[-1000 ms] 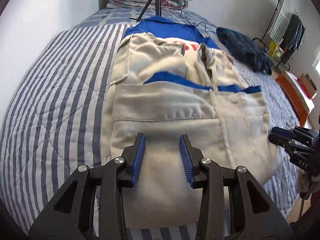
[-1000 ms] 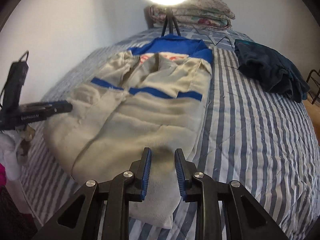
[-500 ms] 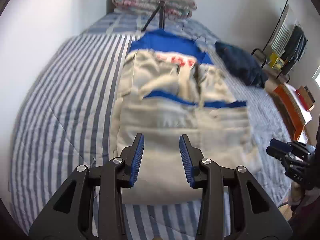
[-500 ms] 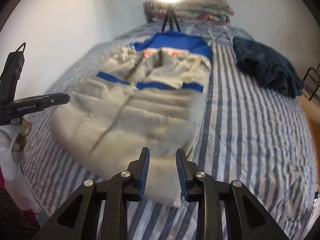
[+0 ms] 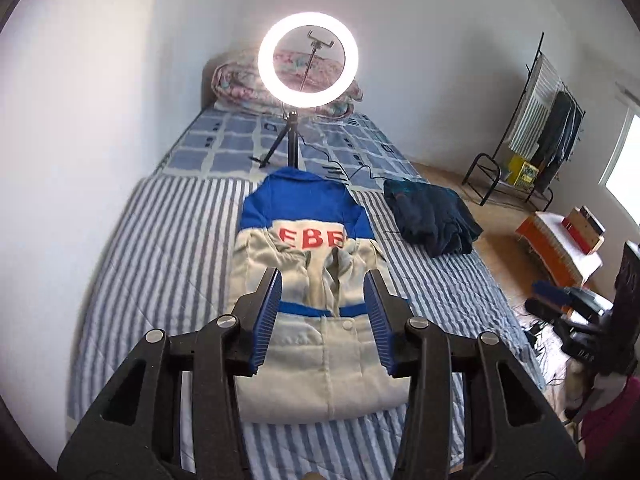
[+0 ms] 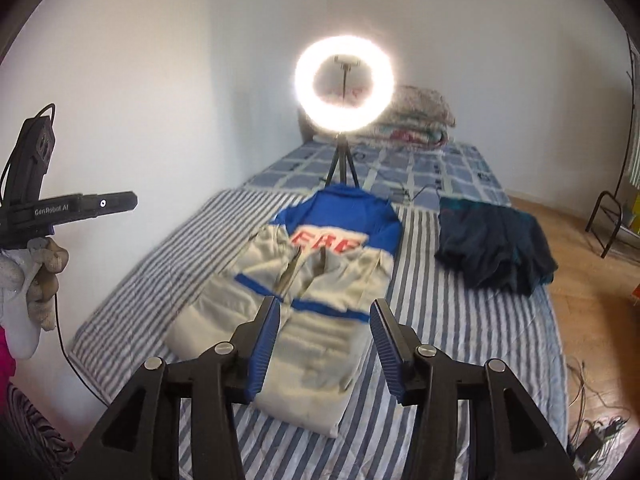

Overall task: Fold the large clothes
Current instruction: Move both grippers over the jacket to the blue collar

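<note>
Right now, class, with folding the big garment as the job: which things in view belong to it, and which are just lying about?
Belongs to the job:
- beige and blue jacket, spread on the striped bed
- left hand-held gripper, jaws opening, nothing between them
- right hand-held gripper, jaws opening, nothing between them

Just lying about:
- dark garment
- ring light
- folded quilt
- clothes rack
</note>
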### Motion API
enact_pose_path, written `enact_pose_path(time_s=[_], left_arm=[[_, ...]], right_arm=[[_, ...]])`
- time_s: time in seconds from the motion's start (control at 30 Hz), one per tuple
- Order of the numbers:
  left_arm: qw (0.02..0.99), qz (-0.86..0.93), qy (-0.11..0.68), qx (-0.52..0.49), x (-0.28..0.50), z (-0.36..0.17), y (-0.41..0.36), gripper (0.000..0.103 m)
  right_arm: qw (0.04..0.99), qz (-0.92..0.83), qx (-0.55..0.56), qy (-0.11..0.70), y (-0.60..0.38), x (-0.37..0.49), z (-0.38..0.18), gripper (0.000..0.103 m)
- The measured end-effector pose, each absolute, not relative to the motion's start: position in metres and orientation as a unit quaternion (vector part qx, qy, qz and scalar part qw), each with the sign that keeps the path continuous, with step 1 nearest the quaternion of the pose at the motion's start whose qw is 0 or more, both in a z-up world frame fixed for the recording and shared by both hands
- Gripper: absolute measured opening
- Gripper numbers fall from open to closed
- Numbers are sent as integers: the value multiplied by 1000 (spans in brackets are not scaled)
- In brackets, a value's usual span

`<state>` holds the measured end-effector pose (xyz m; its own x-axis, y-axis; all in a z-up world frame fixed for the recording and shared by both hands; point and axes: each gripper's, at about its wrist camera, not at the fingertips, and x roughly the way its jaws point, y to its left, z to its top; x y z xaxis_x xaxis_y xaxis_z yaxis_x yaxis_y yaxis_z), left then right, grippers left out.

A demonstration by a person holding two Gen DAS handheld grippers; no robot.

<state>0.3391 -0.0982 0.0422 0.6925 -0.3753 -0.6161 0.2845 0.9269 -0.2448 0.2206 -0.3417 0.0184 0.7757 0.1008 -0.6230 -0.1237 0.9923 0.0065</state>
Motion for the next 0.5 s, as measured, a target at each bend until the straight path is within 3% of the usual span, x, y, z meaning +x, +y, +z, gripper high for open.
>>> enact_pose_path(time_s=[0.23, 0.5], left_arm=[[926, -174, 332, -38, 402, 78, -86, 43], [908, -188, 372, -40, 521, 48, -91, 43]], right_arm=[[953, 43, -30, 299, -359, 262, 67, 49], [953, 56, -36, 295, -384, 359, 73, 58]])
